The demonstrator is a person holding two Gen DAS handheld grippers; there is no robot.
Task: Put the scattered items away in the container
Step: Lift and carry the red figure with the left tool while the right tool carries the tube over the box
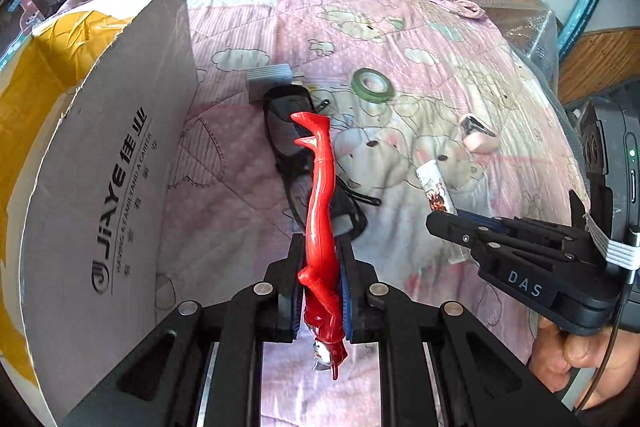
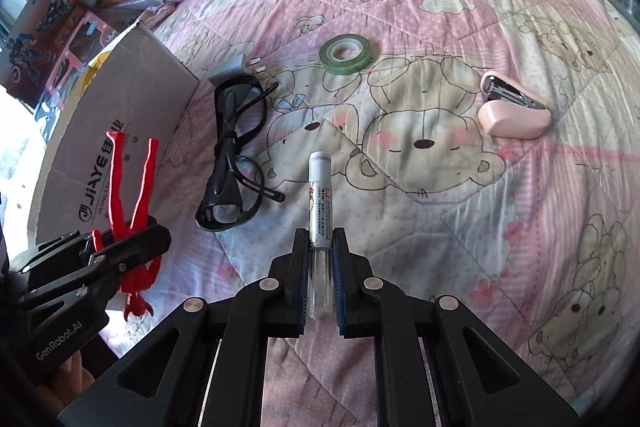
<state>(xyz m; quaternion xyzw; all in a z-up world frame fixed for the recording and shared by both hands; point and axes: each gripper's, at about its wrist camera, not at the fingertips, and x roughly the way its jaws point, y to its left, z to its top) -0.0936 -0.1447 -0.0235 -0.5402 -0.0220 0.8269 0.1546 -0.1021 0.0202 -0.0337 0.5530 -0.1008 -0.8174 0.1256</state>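
My left hand-held gripper pinches the red figure beside the cardboard box; my right hand-held gripper pinches the white tube above the bed. I should clear the box wall before releasing.

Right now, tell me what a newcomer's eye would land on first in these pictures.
First, the bright red figure clamped between the left gripper fingers, held beside the grey cardboard box on the left. Next, the white tube held in the right gripper, pointing out over the pink cartoon quilt. Beyond them on the quilt lie black glasses, a green tape roll and a pink stapler.
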